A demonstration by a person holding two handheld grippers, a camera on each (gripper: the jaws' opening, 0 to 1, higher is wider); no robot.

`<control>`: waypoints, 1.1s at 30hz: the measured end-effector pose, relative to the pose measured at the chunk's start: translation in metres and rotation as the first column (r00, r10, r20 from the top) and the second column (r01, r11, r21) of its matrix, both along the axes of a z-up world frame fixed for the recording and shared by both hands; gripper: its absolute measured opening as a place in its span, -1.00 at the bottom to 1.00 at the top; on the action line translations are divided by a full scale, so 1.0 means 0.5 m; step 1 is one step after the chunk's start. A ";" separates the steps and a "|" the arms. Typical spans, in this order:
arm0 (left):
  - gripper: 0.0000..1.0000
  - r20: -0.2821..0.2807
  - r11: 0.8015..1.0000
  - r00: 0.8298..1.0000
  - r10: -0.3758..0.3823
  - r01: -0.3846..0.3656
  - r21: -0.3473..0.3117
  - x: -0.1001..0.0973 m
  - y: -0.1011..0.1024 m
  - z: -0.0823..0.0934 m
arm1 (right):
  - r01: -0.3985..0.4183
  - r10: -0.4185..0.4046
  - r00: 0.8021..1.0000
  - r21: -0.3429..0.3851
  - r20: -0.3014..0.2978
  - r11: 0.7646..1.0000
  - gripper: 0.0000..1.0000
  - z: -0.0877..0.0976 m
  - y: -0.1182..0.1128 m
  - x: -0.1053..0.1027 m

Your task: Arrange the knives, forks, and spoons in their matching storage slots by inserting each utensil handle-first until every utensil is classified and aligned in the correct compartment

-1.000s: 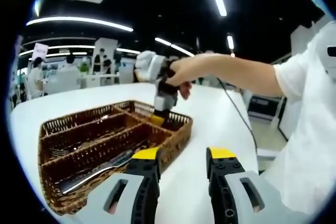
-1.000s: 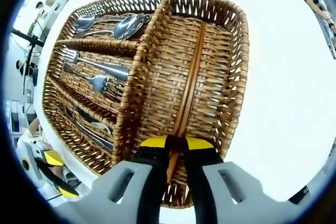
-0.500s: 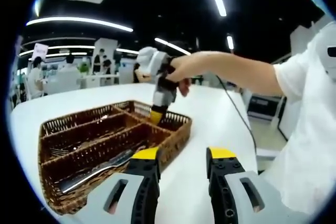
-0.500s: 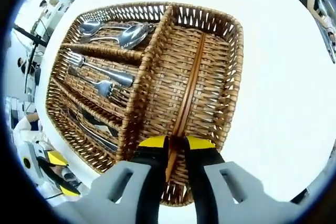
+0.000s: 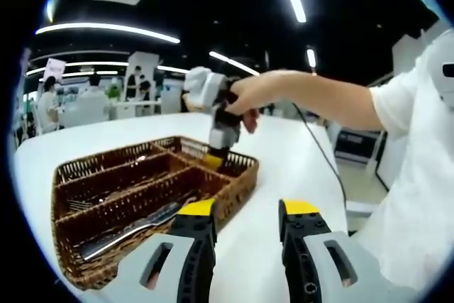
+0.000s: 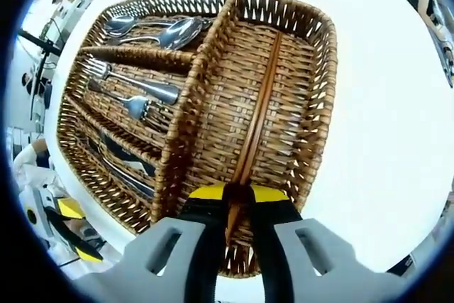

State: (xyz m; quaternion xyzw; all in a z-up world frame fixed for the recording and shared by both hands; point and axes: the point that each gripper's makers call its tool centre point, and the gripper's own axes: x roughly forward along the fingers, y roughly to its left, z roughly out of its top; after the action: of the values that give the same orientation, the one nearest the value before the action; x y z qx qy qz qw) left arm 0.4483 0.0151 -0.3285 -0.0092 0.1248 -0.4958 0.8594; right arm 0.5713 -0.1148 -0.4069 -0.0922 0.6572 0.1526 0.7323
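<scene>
A brown wicker cutlery basket [image 6: 320, 104] lies on the white table [image 6: 386, 147]. Its narrow slots hold two spoons [image 6: 174, 32], two forks [image 6: 138, 94] and dark-handled knives [image 6: 124, 168]. My right gripper [image 6: 237, 196] is shut on a thin brown wooden stick [image 6: 257, 104], which runs along the wide end compartment. In the left gripper view a hand holds the right gripper [image 5: 213, 161] upright over the far end of the basket [image 5: 237, 182]. My left gripper [image 5: 245, 218] is open above the table, near the basket's close corner, nothing between its jaws.
The left gripper's yellow tips [image 6: 64, 228] peek in at the lower left of the right gripper view. A person in a white shirt [image 5: 418, 175] stands at the right. The table [image 5: 291, 161] stretches bare to the right of the basket; people and desks are far behind.
The right gripper, raised a little half a second ago, has come back down toward the basket with the stick still in it. The left gripper has stayed put.
</scene>
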 end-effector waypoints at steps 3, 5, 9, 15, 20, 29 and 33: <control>-0.33 0.001 1.000 1.000 0.000 0.000 0.000 0.000 0.000 0.000 | -0.001 0.001 1.000 0.000 -0.004 1.000 -0.78 -0.003 0.000 -0.002; -0.33 0.000 1.000 1.000 0.001 -0.001 0.000 0.000 0.000 -0.001 | -0.001 0.001 1.000 -0.002 -0.003 1.000 -0.78 -0.003 0.000 -0.001; -0.33 0.000 1.000 1.000 0.001 -0.001 -0.001 0.000 0.001 -0.001 | -0.004 0.004 1.000 -0.003 -0.004 1.000 -0.77 -0.003 0.003 -0.011; -0.33 0.001 1.000 1.000 0.003 -0.003 -0.001 0.000 0.002 0.001 | -0.008 0.008 1.000 -0.003 0.007 1.000 -0.76 0.002 0.006 -0.019; -0.33 0.002 1.000 1.000 0.007 -0.007 0.001 0.000 0.004 0.000 | -0.009 0.009 1.000 0.004 0.015 1.000 -0.75 0.008 0.008 -0.018; -0.33 0.006 1.000 1.000 0.009 -0.009 0.008 -0.001 0.006 0.001 | -0.021 0.021 0.999 0.017 0.028 1.000 -0.75 0.015 0.010 -0.018; -0.33 0.007 1.000 1.000 0.011 -0.011 0.010 -0.002 0.007 0.002 | -0.036 0.035 0.999 0.037 0.031 0.999 -0.76 0.019 0.015 -0.026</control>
State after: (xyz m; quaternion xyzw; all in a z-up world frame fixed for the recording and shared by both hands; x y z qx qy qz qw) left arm 0.4473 0.0187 -0.3273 -0.0037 0.1243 -0.4905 0.8625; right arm 0.5586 -0.1073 -0.3975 -0.0923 0.6412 0.1764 0.7411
